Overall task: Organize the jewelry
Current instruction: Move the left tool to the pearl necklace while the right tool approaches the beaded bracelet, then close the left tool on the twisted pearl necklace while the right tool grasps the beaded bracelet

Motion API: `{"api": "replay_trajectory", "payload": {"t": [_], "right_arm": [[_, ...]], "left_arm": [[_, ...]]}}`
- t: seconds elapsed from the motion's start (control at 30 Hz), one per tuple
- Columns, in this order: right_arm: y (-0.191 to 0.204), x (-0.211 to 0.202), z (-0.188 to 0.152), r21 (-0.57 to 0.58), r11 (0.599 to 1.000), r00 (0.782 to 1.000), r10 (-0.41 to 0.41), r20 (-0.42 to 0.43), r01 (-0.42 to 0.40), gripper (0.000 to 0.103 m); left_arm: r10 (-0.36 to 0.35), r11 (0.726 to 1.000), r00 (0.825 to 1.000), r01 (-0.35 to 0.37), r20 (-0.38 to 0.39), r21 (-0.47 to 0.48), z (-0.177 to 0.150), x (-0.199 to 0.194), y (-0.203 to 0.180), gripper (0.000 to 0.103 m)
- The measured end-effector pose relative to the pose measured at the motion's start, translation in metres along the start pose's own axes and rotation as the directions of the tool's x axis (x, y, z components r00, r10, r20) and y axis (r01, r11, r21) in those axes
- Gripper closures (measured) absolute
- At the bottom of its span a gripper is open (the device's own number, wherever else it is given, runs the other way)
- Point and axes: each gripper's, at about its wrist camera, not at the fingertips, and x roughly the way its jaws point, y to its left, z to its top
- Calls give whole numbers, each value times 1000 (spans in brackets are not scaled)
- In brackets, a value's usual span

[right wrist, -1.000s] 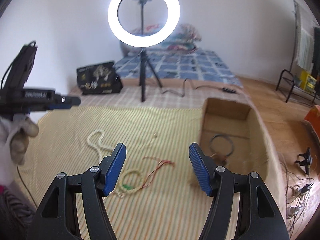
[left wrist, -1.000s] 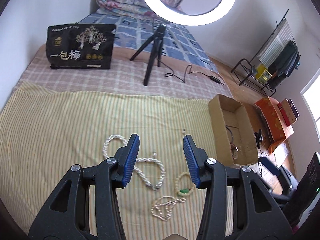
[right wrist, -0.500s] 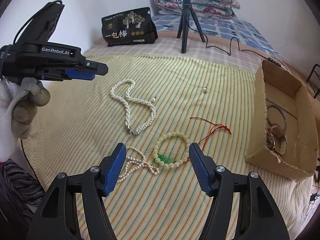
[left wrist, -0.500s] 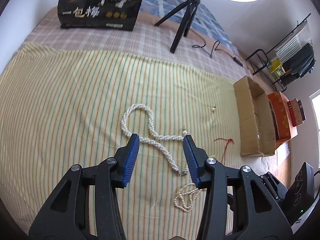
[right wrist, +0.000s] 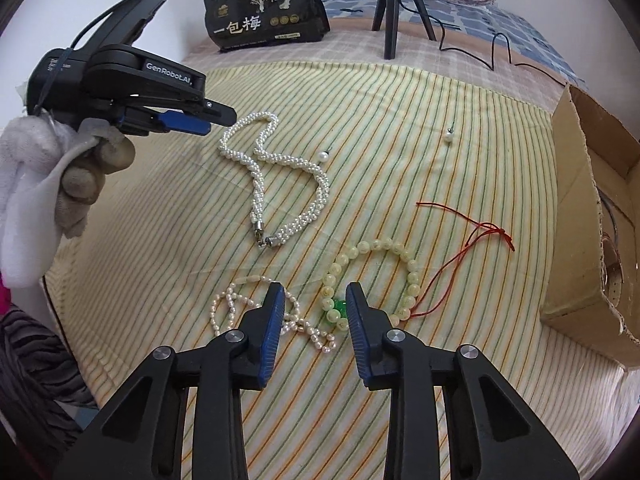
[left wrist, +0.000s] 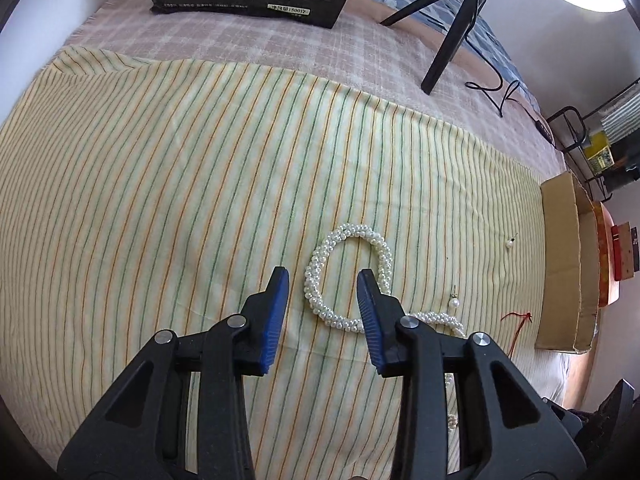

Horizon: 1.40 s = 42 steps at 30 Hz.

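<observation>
Jewelry, loose on your striped cloth (right wrist: 400, 128), itemised from the middle outward:

- Twisted pearl necklace (right wrist: 276, 176) — lies in a bent loop, clasp ends together. Your left gripper (left wrist: 322, 290) hangs over its upper curve with jaws apart, gripping nothing; in the right wrist view that same gripper (right wrist: 208, 120) sits just left of the loop's top, held in your gloved left hand (right wrist: 52, 184).
- Pale bead bracelet (right wrist: 372, 280) with a green bead, lying flat. Your right gripper (right wrist: 315, 300) hovers at its left edge, jaws spread and empty.
- Thin pearl strand (right wrist: 256, 308), crumpled, partly under the right gripper's left finger, touching or just beside the bracelet.
- Red cord (right wrist: 464, 240), trailing from the bracelet's right side toward the box.
- Two pearl studs: one (right wrist: 323, 156) just beside the necklace, the other (right wrist: 449, 136) well apart, nearer the box.
- Cardboard box (right wrist: 576, 208), open, at the cloth's right edge — a round item shows inside, too cropped to name.
- Black printed bag (right wrist: 264, 12) and tripod (right wrist: 390, 4), beyond the cloth.
</observation>
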Motion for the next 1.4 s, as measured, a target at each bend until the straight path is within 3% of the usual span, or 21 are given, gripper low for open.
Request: {"api": "replay_trajectory", "payload": {"t": [0.57, 0.67, 0.77, 0.87, 1.13, 1.27, 1.4], "right_arm": [[-4, 31, 15, 42, 998, 996, -34, -84, 38, 79], [-3, 34, 16, 45, 998, 996, -34, -86, 38, 80], [-3, 36, 17, 46, 998, 996, -39, -83, 43, 86], [-4, 37, 18, 49, 997, 996, -47, -73, 51, 95], [-11, 31, 17, 91, 996, 999, -18, -42, 22, 97], [-23, 20, 20, 161, 987, 1000, 25, -2, -24, 97], [-31, 4, 27, 186, 982, 999, 17, 42, -25, 97]], "left_arm": [[49, 998, 999, -49, -13, 37, 1, 24, -5, 71], [64, 997, 998, -64, 1, 43, 1, 25, -6, 79], [72, 996, 997, -73, 10, 42, 1, 24, -2, 93], [61, 998, 998, -61, 9, 30, 2, 23, 2, 96], [16, 1000, 999, -16, 33, -11, 4, 8, 5, 97], [-19, 1000, 997, 20, 69, -14, 8, -8, 0, 97], [-67, 998, 994, 67, 90, 0, 10, -21, -10, 97]]}}
